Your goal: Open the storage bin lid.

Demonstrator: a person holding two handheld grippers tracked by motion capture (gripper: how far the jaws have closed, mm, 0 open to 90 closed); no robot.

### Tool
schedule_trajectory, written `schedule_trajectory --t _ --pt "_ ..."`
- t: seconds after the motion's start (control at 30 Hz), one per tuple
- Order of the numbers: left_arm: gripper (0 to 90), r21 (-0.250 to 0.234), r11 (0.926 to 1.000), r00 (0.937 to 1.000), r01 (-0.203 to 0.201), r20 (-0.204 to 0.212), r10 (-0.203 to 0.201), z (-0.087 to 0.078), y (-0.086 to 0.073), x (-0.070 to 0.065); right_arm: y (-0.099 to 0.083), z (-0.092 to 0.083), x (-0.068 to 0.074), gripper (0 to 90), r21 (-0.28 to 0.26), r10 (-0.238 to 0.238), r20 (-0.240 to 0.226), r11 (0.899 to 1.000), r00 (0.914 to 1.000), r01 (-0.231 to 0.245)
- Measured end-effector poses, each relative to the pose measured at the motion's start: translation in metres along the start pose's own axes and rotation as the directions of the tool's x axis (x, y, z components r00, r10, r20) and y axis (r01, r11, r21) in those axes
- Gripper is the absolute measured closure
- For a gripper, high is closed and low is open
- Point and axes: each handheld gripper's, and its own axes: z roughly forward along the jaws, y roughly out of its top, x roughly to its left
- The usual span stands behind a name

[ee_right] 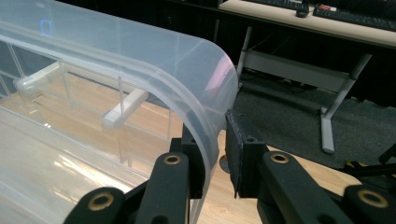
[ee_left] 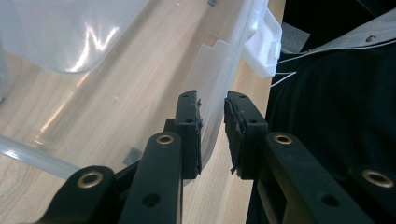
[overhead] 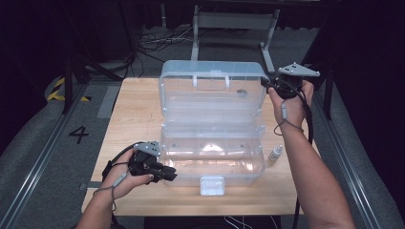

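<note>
The clear plastic box [overhead: 212,162] sits in the middle of the high view on the wooden worktop [overhead: 136,114], its long axis running left to right across the frame. Its lid [overhead: 212,86] stands swung back above it in the picture, hinged along the far long edge, with a white latch [overhead: 212,185] at the centre of the near wall.

The lid's upper-right corner is the point the coming move turns on, I judge. The right claw [overhead: 268,82] sits right at that corner, at the upper right of the high view. In the right gripper view the curved lid rim [ee_right: 205,116] passes between the two jaws; the pads [ee_right: 238,149] stand narrow around it, one behind the plastic, one outside. Whether both press on it I cannot tell. From this claw the lid's length stretches away to the left of the frame, so closing it would mean swinging the corner down toward the bottom of the picture.

The left claw [overhead: 168,172] is at the lower left, at the box's near-left corner. In the left gripper view its jaws straddle the box wall [ee_left: 212,98], gap narrow; the left pad touches or nearly touches the plastic, the right stands clear.

A small white bottle [overhead: 275,153] lies just right of the box.
</note>
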Motion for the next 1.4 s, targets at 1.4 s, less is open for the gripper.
schedule_trajectory --t 1.4 --pt "74.7 -0.011 0.9999 0.9997 0.002 0.024 -0.002 0.001 -0.002 0.003 -0.006 0.038 -0.012 82.6 -0.064 0.024 0.012 0.998 0.9996 -0.023"
